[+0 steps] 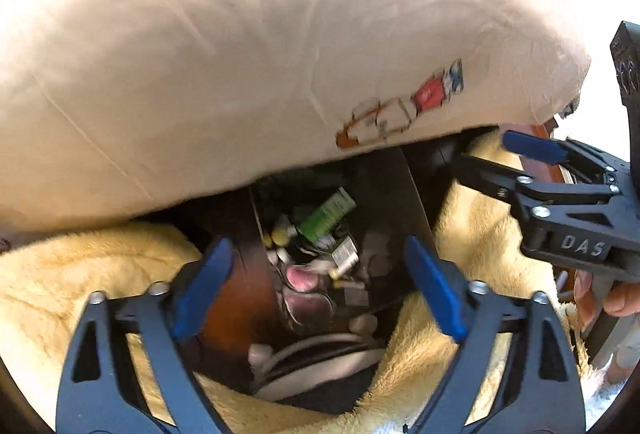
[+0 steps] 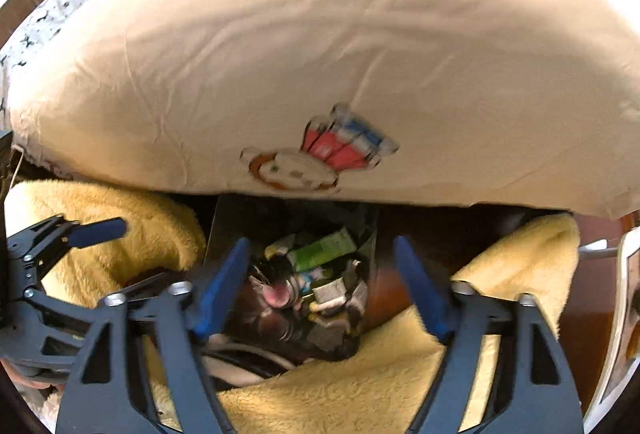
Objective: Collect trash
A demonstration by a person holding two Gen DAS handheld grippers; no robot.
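From your left wrist camera, a large cream pillow (image 1: 248,49) fills the upper frame, its cotton smooth, faintly creased, and printed with a small cartoon figure near its lower edge. Beneath it lies a fluffy yellow blanket (image 1: 80,274), deep-piled and bunched on both sides of a dark gap. In that gap sits a dark bin (image 1: 400,201) with flat, glossy walls, and the trash (image 1: 320,246) lies inside it: a green carton (image 1: 326,220), pale crumpled scraps, something pink. White cables (image 1: 312,354) coil just in front of the bin. Your left gripper (image 1: 320,290) stands wide apart, blue pads framing the bin's mouth, holding and touching nothing. Your right gripper (image 1: 486,153) reaches in from the right, its tips under the pillow's edge; its jaws look parted with nothing between them.

From your right wrist camera, the same pillow (image 2: 320,53) bulges overhead, with patterned white fabric (image 2: 52,13) behind it at left. The blanket (image 2: 400,374) surrounds the bin (image 2: 228,222), the trash (image 2: 316,282) heaped inside. Your right gripper (image 2: 320,290) is spread wide and empty. Your left gripper (image 2: 94,230) shows at the left edge, over the blanket.
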